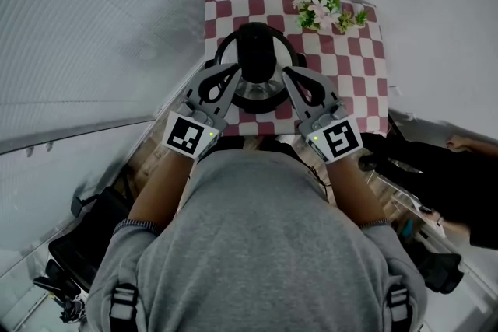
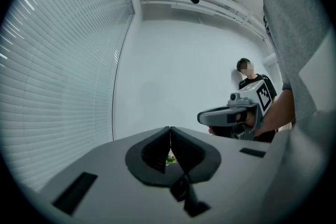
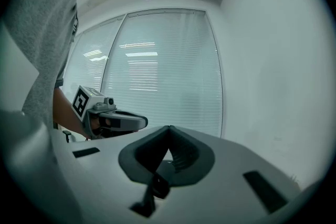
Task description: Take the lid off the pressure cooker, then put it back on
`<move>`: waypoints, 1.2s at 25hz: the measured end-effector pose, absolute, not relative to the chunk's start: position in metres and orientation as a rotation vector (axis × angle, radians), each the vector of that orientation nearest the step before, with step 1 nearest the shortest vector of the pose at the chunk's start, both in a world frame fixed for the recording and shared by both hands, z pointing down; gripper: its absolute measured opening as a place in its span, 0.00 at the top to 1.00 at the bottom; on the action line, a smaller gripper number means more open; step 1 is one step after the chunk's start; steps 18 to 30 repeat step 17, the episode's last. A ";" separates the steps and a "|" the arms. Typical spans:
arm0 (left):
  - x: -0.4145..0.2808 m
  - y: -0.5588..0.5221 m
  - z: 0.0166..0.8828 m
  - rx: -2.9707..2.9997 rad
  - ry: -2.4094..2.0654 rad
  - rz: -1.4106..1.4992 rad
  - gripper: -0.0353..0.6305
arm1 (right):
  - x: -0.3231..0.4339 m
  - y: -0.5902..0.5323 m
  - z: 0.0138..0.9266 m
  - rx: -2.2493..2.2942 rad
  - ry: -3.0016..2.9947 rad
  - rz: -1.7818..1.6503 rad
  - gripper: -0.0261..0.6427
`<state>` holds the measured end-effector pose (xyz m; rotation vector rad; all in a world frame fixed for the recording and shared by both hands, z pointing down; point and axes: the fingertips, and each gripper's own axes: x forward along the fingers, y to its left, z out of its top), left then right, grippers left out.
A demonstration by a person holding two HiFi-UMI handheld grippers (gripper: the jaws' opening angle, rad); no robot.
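Observation:
The pressure cooker (image 1: pixel 257 93) stands on the near half of a red-and-white checked table (image 1: pixel 362 66). Its steel body carries a black domed lid (image 1: pixel 255 50). In the head view my left gripper (image 1: pixel 236 74) is at the pot's near-left side and my right gripper (image 1: pixel 287 74) at its near-right side, tips close to the pot; whether they touch it I cannot tell. The left gripper (image 2: pixel 169 131) has its jaws shut together with nothing between them. In its own view the right gripper (image 3: pixel 169 131) is likewise shut and empty. Neither gripper view shows the cooker.
A small bunch of white flowers (image 1: pixel 323 10) lies at the table's far right corner. Window blinds (image 1: pixel 93 27) run along the left and a plain wall (image 1: pixel 436 12) along the right. Another person in dark clothes (image 1: pixel 443 167) sits at the right, and black gear (image 1: pixel 74 253) lies on the floor at lower left.

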<state>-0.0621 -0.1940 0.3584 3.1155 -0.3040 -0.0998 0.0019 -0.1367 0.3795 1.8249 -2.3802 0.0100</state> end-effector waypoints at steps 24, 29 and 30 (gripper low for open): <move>-0.060 -0.191 0.362 3.129 -0.292 -0.063 0.92 | 0.009 -0.134 0.372 1.845 -2.373 -0.012 0.95; -0.060 -0.191 0.362 3.129 -0.292 -0.063 0.92 | 0.009 -0.134 0.372 1.845 -2.373 -0.012 0.95; -0.060 -0.191 0.362 3.129 -0.292 -0.063 0.92 | 0.009 -0.134 0.372 1.845 -2.373 -0.012 0.95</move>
